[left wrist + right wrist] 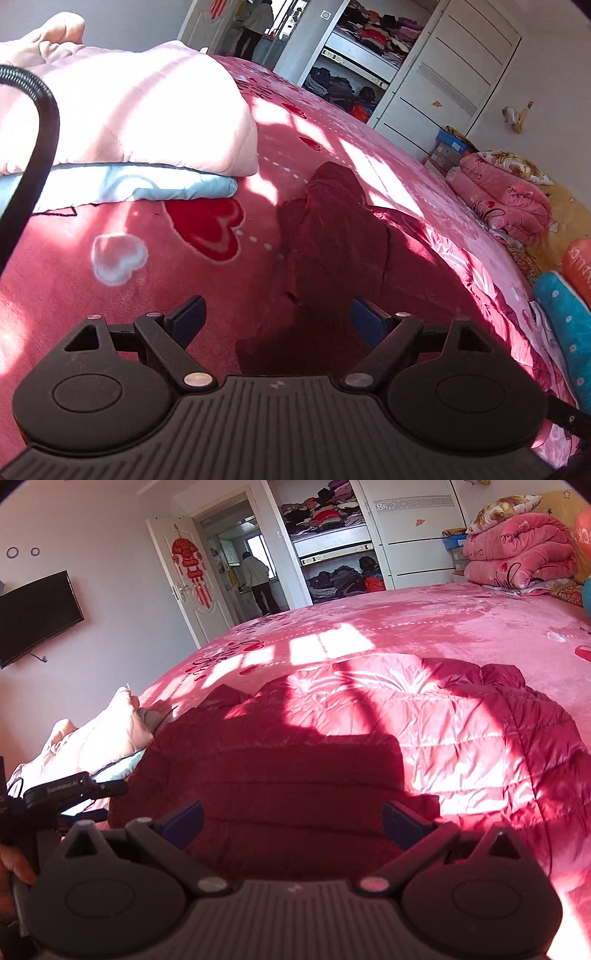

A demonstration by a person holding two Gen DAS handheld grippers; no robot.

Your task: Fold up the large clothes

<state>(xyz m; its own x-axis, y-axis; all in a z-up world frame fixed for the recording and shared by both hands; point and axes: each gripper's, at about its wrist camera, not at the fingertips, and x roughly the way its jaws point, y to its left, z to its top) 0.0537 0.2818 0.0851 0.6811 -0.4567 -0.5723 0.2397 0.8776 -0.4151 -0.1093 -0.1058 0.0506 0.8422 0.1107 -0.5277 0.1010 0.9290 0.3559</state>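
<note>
A large dark red quilted jacket lies spread on the pink bed cover, half in sun and half in shadow. In the left wrist view its sleeve or edge stretches away in front of me. My left gripper hovers open just above the jacket's near edge, nothing between its fingers. My right gripper is open too, low over the jacket's shaded near part. The left gripper also shows at the left edge of the right wrist view, by a hand.
A folded stack of pale pink and light blue clothes lies at the left on the bed cover. Folded pink quilts and pillows sit at the far right. An open wardrobe, a wall TV, and a person in the doorway are beyond.
</note>
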